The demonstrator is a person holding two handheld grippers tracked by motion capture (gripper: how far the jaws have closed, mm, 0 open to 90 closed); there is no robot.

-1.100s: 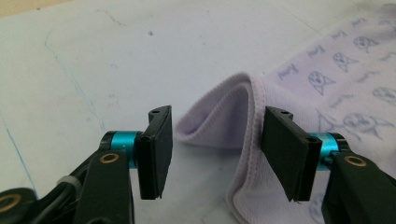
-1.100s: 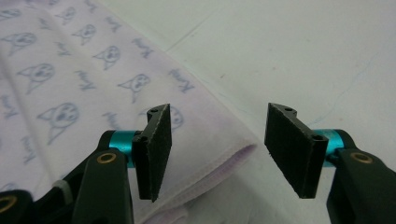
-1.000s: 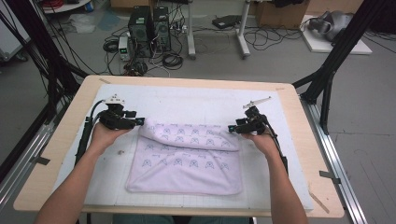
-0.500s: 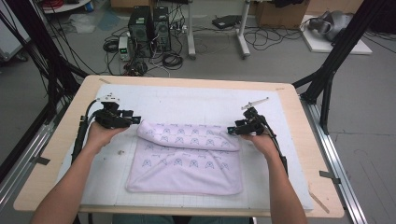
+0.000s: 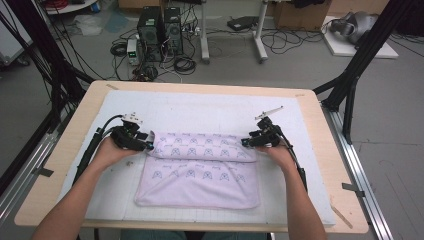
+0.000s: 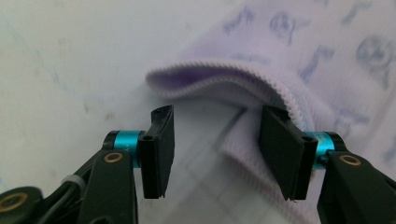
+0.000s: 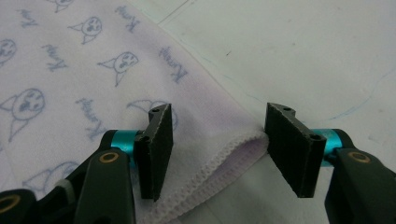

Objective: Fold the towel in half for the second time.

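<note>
Two grippers bracket your folded lilac towel point(image 5: 200, 170) on the white surface point(image 5: 210, 110): your left gripper point(image 5: 148, 145) and right gripper point(image 5: 246, 142) sit at its far corners, jaws wide apart, gripping nothing.

Pale lilac cloth point(image 5: 200, 175) printed with small blue cat faces and script words, spread flat on the white mat near the table's front edge. Far edge folded back toward the near side, forming a rolled band across the top (double-layered there). Stitched hem visible at both upper corners point(image 6: 219, 81) point(image 7: 219, 156), slightly lifted and curled.
</note>
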